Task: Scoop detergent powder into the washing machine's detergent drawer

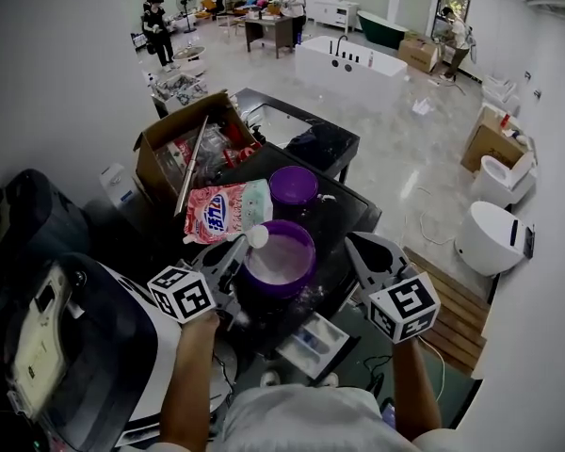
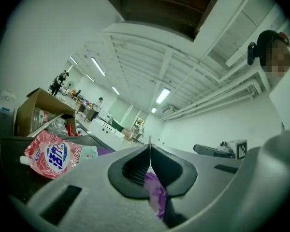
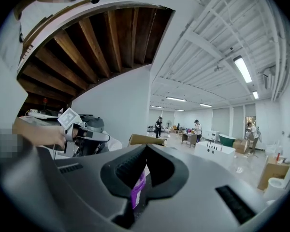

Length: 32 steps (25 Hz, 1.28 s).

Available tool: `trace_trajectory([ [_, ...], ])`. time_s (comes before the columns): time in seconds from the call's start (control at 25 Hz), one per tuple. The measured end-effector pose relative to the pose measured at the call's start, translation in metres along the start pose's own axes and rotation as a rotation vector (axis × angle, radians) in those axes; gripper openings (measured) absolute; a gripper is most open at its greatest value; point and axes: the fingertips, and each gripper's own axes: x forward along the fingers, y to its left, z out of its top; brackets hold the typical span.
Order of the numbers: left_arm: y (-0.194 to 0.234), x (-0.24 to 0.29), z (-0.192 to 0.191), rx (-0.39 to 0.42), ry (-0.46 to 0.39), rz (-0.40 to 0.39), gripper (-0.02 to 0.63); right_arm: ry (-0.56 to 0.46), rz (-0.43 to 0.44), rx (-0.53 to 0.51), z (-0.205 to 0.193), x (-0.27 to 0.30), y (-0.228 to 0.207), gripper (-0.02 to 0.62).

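A purple tub (image 1: 281, 290) of white detergent powder (image 1: 281, 257) is seen at the centre of a dark counter (image 1: 348, 210). A scoop (image 1: 257, 236) heaped white is held at the tub's 10 o'clock rim, a purple part of it clamped in the left tool (image 1: 234, 250). The right tool (image 1: 353, 243), jaws drawn together, is poised at 3 o'clock, apart from the tub. The white detergent drawer (image 1: 311, 342) is open at 5 o'clock.

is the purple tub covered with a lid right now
No, the purple tub stands open at the top, with white powder showing inside it.
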Motion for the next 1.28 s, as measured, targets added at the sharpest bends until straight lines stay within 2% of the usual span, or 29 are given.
trace_trajectory([
  [0.12, 0.002, -0.011, 0.027, -0.026, -0.074, 0.009, 0.014, -0.031, 0.01, -0.02, 0.016, 0.003, 0.004, -0.003],
  [0.4, -0.003, -0.025, 0.053, -0.029, -0.129, 0.029, 0.014, -0.06, 0.026, -0.057, 0.035, 0.007, 0.014, -0.003],
  [0.64, -0.009, -0.027, 0.043, -0.041, -0.095, 0.002, 0.014, -0.03, 0.012, -0.053, 0.027, 0.004, 0.019, -0.003],
  [0.84, -0.02, -0.022, 0.031, -0.059, -0.051, -0.066, 0.014, 0.008, -0.032, -0.039, 0.015, -0.006, 0.021, -0.003],
  [1.04, -0.041, -0.02, 0.022, -0.057, -0.018, -0.15, 0.014, 0.039, -0.093, -0.029, 0.005, -0.024, 0.028, -0.003],
  [1.28, -0.065, -0.026, -0.013, -0.122, 0.041, -0.249, 0.014, 0.103, -0.2, -0.002, -0.02, -0.064, 0.03, -0.003],
])
